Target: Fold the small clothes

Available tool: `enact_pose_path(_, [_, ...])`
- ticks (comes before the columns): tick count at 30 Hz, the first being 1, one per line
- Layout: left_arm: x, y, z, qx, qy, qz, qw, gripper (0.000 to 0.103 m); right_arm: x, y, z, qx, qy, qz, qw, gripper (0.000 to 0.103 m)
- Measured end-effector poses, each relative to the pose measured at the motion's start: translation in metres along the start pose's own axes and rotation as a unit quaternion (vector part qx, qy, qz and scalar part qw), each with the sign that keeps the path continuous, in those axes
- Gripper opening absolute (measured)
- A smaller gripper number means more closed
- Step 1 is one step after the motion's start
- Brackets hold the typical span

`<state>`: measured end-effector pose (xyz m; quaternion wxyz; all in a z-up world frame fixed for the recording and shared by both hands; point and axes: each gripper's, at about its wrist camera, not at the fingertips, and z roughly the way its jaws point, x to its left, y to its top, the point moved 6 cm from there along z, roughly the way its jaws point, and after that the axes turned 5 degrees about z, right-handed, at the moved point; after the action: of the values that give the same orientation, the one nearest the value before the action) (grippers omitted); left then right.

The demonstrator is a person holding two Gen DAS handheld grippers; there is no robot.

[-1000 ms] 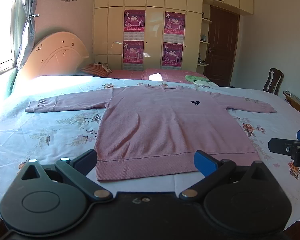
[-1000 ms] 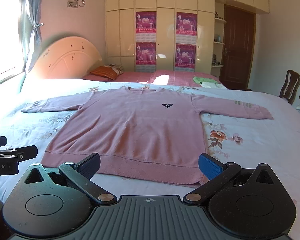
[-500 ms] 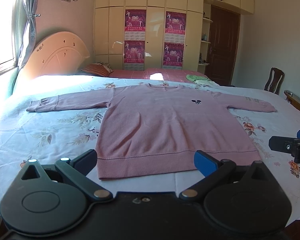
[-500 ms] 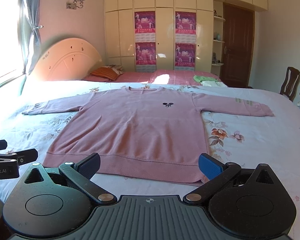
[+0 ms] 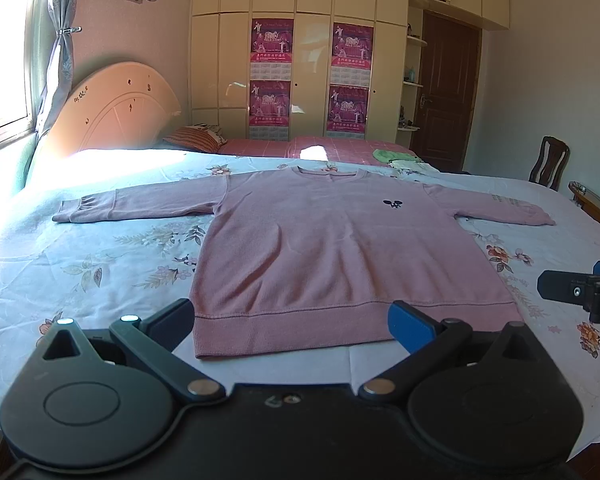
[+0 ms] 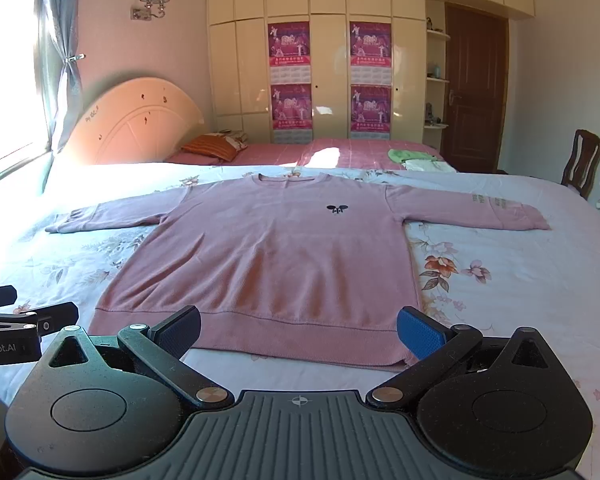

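Observation:
A pink long-sleeved sweater (image 5: pixel 332 248) lies flat on the bed, face up, both sleeves spread out, collar away from me; a small dark logo sits on the chest. It also shows in the right wrist view (image 6: pixel 284 256). My left gripper (image 5: pixel 292 324) is open and empty, hovering just before the hem's left part. My right gripper (image 6: pixel 300 332) is open and empty, just before the hem's right part. Each gripper shows at the edge of the other's view: the right gripper (image 5: pixel 580 292) and the left gripper (image 6: pixel 24 320).
The bed has a pale blue floral sheet (image 5: pixel 100 264). A second bed with a pink cover (image 6: pixel 340 152), a striped pillow (image 6: pixel 212 148) and folded green cloth (image 6: pixel 408 156) stands behind. A wooden chair (image 6: pixel 584 160) and a door are at the right.
Both grippers have risen or tilted very slightly; the sweater sits marginally lower and nearer in view. Both stay open. The sweater has not moved.

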<state>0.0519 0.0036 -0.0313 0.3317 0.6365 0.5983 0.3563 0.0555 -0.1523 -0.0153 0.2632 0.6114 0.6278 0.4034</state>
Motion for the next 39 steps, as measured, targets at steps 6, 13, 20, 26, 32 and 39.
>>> enact_pose_path(6, [-0.0006, -0.0003, -0.0004, 0.0, -0.001, -0.001, 1.0, 0.103, -0.0016, -0.0008, -0.0006, 0.0, -0.002, 0.001, 1.0, 0.103])
enact_pose_path(13, [-0.0009, -0.0005, -0.0003, 0.001, 0.0, 0.0, 1.0, 0.103, -0.0016, -0.0003, 0.0008, 0.001, -0.004, 0.003, 1.0, 0.103])
enact_pose_path(20, [-0.0026, -0.0013, -0.0008, 0.001, 0.001, 0.001, 1.0, 0.103, -0.0021, -0.0004, 0.0007, 0.0, -0.003, 0.003, 1.0, 0.103])
enact_pose_path(26, [-0.0032, -0.0019, -0.0006, 0.001, 0.002, 0.001, 1.0, 0.103, -0.0016, -0.0007, 0.001, 0.002, -0.003, 0.002, 1.0, 0.103])
enact_pose_path(32, [-0.0049, -0.0022, -0.0003, 0.002, 0.002, 0.002, 1.0, 0.103, -0.0024, -0.0009, 0.001, 0.0, -0.001, 0.001, 1.0, 0.103])
enact_pose_path(39, [-0.0057, -0.0027, 0.0004, 0.003, 0.003, 0.002, 1.0, 0.103, -0.002, -0.0008, 0.0011, 0.001, -0.001, -0.001, 1.0, 0.103])
